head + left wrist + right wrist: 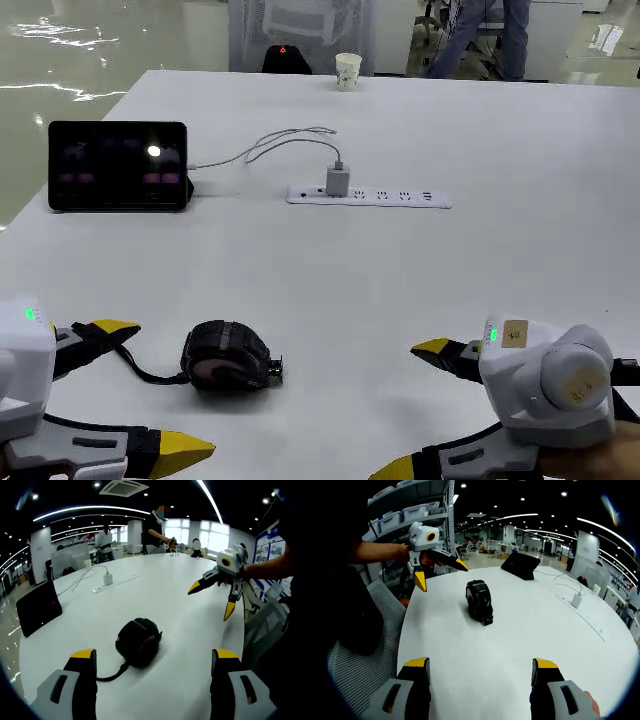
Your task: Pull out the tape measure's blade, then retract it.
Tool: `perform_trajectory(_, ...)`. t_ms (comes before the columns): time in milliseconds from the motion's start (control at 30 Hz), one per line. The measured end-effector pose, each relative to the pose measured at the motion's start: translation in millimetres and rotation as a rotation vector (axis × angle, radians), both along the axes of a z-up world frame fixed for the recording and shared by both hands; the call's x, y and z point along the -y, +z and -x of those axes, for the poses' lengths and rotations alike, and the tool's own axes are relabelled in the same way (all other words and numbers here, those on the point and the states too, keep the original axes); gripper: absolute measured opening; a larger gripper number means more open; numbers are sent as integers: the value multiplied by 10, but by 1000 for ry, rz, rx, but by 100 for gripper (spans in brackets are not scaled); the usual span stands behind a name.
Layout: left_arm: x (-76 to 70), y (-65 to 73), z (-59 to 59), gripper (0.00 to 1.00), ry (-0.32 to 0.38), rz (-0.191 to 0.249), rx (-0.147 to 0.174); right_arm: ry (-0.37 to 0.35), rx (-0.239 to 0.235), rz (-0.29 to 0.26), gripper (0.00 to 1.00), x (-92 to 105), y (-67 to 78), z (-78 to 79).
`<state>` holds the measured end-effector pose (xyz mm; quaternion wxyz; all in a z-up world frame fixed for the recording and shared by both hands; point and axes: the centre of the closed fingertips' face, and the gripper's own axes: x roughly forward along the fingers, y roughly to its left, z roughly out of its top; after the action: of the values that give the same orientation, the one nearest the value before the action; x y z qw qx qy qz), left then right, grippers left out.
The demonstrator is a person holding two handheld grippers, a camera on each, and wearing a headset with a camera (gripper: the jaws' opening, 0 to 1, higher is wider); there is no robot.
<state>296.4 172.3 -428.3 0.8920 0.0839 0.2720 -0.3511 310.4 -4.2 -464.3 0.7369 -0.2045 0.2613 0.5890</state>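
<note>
Paper cup (348, 70) stands upright at the far edge of the white desk (480, 270); its contents can't be made out. A dark tablet (118, 165) is propped far left, with a cable (270, 143) running to a charger (337, 180) plugged into a white power strip (370, 197) mid-desk. All of these are well apart from the work. The black tape measure (228, 357) lies on the desk near the front edge, blade in the case. Its strap (150, 375) trails toward the left tool (170, 390); whether the two touch can't be told. Left tool: jaws wide apart, holding nothing, tape measure just ahead. Right tool (395, 410): jaws wide apart, empty, off to the side with bare desk between it and the tape measure.
</note>
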Motion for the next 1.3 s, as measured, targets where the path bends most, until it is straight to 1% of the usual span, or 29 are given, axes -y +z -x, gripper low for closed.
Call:
perform_trajectory(100,-2,-9,-31,89,-15,-10,2,10,-2,2,82,-24,-15,-34)
perform_trajectory(200,-7,-13,-60,88,-22,-11,-1,19,-3,5,81,-48,-32,-68)
perform_trajectory(367,-20,-37,-103,84,-41,-17,-11,33,-7,-5,79,-114,-45,-120)
perform_trajectory(433,-15,-34,-117,82,-50,-20,-9,40,-14,-15,78,-147,-48,-136)
perform_trajectory(667,-15,-58,-175,78,-72,-29,-18,79,-18,-21,71,-249,-85,-181)
perform_trajectory(933,-9,-91,-231,70,-101,-43,-23,127,-14,-21,64,-365,-113,-238)
perform_trajectory(1133,-18,-141,-256,64,-130,-66,-39,155,-15,-18,58,-460,-127,-285)
perform_trajectory(1300,-44,-176,-314,61,-145,-85,-45,182,-16,-5,52,-544,-154,-345)
